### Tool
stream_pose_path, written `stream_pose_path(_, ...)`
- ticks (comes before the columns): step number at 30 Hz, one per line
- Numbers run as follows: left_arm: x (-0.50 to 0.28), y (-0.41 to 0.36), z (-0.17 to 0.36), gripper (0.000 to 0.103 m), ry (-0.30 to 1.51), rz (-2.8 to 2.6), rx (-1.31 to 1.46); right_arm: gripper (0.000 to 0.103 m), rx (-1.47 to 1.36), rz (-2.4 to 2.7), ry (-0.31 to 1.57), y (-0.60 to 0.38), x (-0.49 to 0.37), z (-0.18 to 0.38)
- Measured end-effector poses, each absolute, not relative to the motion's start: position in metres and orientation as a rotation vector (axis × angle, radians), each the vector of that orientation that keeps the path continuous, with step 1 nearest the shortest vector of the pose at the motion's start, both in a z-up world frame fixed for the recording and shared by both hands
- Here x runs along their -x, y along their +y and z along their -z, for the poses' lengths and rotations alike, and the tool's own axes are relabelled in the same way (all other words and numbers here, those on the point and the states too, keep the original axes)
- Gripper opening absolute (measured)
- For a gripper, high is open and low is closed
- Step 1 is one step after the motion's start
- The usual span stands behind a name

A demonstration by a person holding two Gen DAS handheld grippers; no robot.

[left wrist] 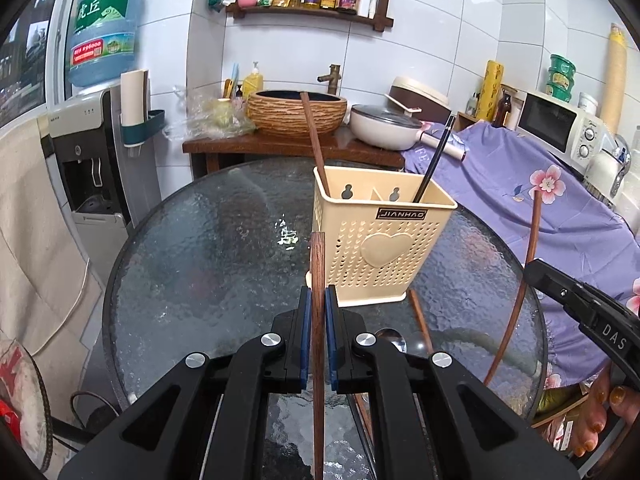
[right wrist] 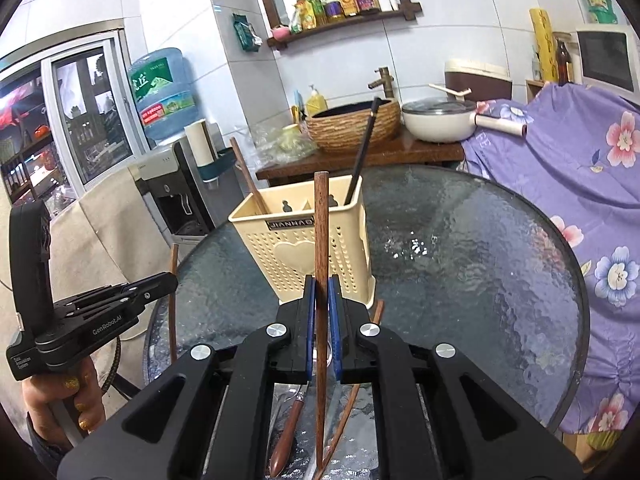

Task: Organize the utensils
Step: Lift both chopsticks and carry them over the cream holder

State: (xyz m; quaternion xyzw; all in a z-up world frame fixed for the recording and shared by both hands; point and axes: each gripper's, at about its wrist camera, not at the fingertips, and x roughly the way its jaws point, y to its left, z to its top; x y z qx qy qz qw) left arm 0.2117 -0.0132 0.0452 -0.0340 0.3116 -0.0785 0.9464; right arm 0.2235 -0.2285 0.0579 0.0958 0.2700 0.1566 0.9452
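A cream perforated utensil holder (left wrist: 380, 248) stands on the round glass table (left wrist: 208, 264); it also shows in the right wrist view (right wrist: 304, 248). A brown chopstick (left wrist: 316, 140) and a black chopstick (left wrist: 434, 160) stand in it. My left gripper (left wrist: 319, 300) is shut on a brown wooden chopstick (left wrist: 318, 264), held upright just in front of the holder. My right gripper (right wrist: 321, 292) is shut on another brown wooden chopstick (right wrist: 321, 216), also upright before the holder. A spoon (left wrist: 394, 340) and more wooden utensils (right wrist: 288, 432) lie on the table below the grippers.
Behind the table a wooden counter (left wrist: 280, 146) carries a woven basin (left wrist: 296, 110) and a white pan (left wrist: 384, 126). A purple floral cloth (left wrist: 540, 200) covers things at right, by a microwave (left wrist: 560, 124). A water dispenser (left wrist: 92, 152) stands at left.
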Motion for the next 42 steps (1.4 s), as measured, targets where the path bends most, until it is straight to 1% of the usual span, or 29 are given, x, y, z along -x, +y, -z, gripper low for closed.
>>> stream_pose_path(12, -0.198, -0.014, -0.066, 0.007, 0.566, 0.184, 0.06, 0.007, -0.179, -0.35, 0.499, -0.224, -0.212, -0.083)
stream_pose_path(19, -0.194, -0.017, -0.089, 0.007, 0.508, 0.204, 0.041, 0.007, -0.156, -0.369, 0.457, -0.22, -0.215, -0.112)
stream_pose_path(24, -0.194, -0.021, -0.118, 0.007, 0.453, 0.242, 0.039, 0.007, -0.13, -0.377, 0.427, -0.216, -0.221, -0.136)
stream_pose_path(33, -0.208, -0.036, -0.191, 0.007, 0.333, 0.279, 0.007, 0.007, -0.099, -0.359, 0.368, -0.209, -0.25, -0.188)
stream_pose_path(38, -0.235, -0.044, -0.226, 0.007, 0.29, 0.255, 0.035, 0.007, -0.093, -0.308, 0.293, -0.205, -0.278, -0.221)
stream_pose_path(42, -0.261, -0.044, -0.238, 0.007, 0.271, 0.218, 0.075, 0.007, -0.1, -0.281, 0.254, -0.202, -0.303, -0.236)
